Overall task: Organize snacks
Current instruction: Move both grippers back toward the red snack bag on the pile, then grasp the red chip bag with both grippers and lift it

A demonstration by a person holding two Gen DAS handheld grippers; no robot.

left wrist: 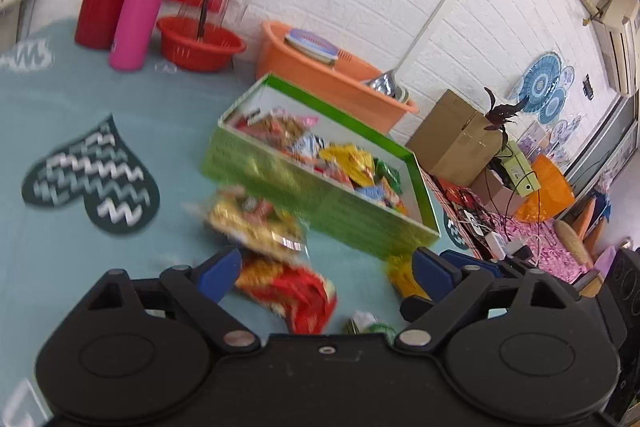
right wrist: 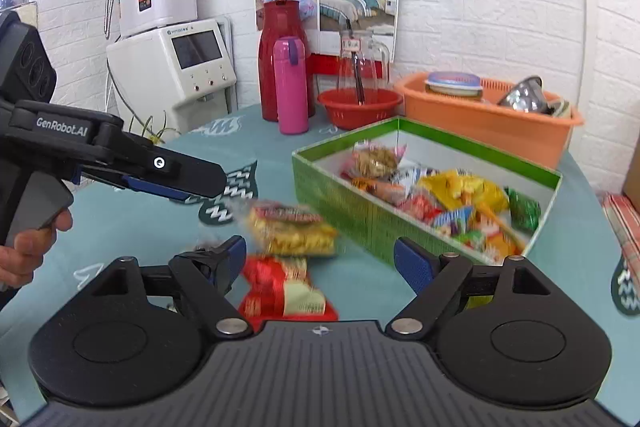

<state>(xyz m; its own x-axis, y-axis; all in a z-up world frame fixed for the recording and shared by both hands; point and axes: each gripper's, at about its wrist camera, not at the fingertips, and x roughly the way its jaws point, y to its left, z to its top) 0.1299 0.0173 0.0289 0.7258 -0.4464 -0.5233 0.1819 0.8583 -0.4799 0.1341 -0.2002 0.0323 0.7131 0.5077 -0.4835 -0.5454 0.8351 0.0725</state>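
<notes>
A: Start at the left. What is on the teal tablecloth [right wrist: 132, 203]?

B: In the right wrist view, a person's hand [right wrist: 24, 247] holds the left gripper [right wrist: 196, 183], seen side-on over the cloth. Its own camera shows its 2 blue pads wide apart, with nothing pressed between them.

A: And behind it?

B: A white machine [right wrist: 172, 67] with a screen stands against the brick wall. Right of that are a tall red flask [right wrist: 276, 67] and a pink bottle [right wrist: 292, 87], just beside each other, then a red colander [right wrist: 360, 107] and an orange basket [right wrist: 492, 123].

A: Where are the snacks?

B: 2 loose packets lie on the cloth, left of the green box [right wrist: 360, 203]. The yellow snack packet [right wrist: 292, 231] is the farther one, near the box's front wall. The red snack packet [right wrist: 280, 287] lies touching it on the near side, close under the right gripper [right wrist: 320, 263].

A: Is that gripper holding either?

B: No. Its jaws stand fully apart and empty, the red packet showing in the gap below them.

A: And the box itself?

B: It is open-topped, white inside, and holds a jumble of wrapped snacks [right wrist: 448, 203] in yellow, orange, green and blue. The blur keeps me from reading any labels.

A: Anything at the far right?

B: In the left wrist view, a brown cardboard box [left wrist: 452, 135] sits beyond the table's edge.
</notes>
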